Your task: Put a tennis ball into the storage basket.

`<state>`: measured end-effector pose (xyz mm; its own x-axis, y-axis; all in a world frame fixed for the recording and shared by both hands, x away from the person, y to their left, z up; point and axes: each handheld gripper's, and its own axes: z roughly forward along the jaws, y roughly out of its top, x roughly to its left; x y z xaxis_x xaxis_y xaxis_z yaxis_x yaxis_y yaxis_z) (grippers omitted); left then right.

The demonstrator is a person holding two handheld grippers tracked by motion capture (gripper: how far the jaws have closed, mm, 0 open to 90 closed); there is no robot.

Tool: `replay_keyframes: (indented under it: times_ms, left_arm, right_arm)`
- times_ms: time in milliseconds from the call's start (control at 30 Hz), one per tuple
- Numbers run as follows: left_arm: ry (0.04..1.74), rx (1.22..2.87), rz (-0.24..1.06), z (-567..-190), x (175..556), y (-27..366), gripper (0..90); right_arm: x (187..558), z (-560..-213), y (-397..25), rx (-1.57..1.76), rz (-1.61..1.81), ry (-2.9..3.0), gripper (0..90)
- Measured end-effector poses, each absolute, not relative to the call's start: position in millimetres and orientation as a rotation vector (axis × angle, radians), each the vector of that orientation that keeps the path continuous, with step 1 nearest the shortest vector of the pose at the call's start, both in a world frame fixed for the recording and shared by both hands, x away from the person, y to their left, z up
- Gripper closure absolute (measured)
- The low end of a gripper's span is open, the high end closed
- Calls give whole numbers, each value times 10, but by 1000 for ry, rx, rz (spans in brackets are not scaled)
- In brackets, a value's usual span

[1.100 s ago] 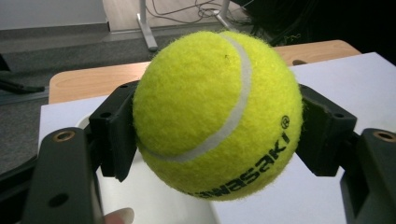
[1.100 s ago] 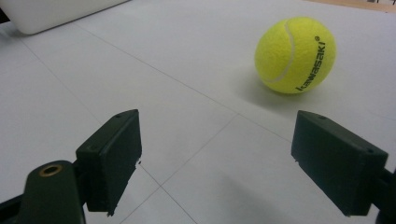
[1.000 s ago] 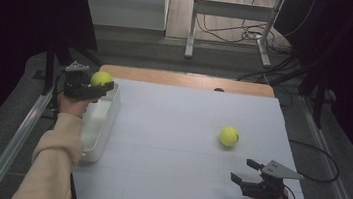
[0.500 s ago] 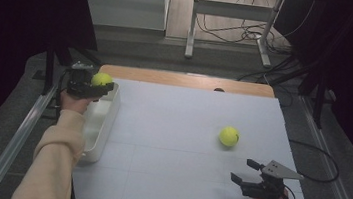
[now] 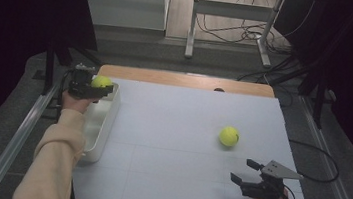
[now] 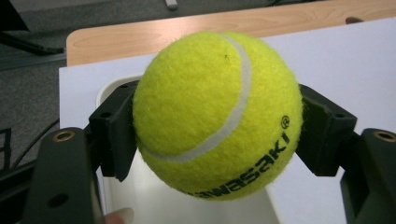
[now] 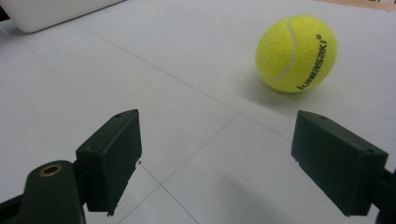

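**Ball over the bin, release comes next**

The tennis ball (image 6: pixel 217 114) sits squarely between the left gripper (image 5: pixel 85 87)'s two black jaws, clamped on both flanks, the white seam curving across its front and the lettering running along the lower right. In the high view that ball (image 5: pixel 101 81) hangs over the far end of the white bin (image 5: pixel 101 134), which lies along the left edge of the white table sheet (image 5: pixel 176 129). From the left gripper view you can see the bin's pale inside directly under the ball.

So this reads as the drop step: carry done, ball above the container, not yet let go. The next move should be a simple opening of the jaws, perhaps after a little lowering so the ball doesn't bounce out.

Out on the sheet, the second tennis ball (image 5: pixel 229 136) lies loose, well apart from the bin. The right gripper (image 5: pixel 246 174) waits near the front right corner, jaws spread wide and empty, with that ball (image 7: pixel 296 53) ahead of it and off to one side. It looks like the following pick; it will need a reach forward and a centred approach.
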<state>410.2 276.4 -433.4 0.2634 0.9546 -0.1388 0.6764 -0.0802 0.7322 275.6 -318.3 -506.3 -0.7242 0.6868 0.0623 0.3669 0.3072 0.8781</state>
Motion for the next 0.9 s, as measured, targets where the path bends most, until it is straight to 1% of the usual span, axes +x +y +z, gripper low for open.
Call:
replay_keyframes:
  times_ms: [433,900]
  left_arm:
    - [1523,1895,480,-4431,4159,2744,259]
    - [1538,1907,466,-4464,4167,2731,259]
  right_arm:
    - [2755,-5068,-3178,945,1381,2258,165]
    - [2756,-5069,-3178,945,1380,2258,165]
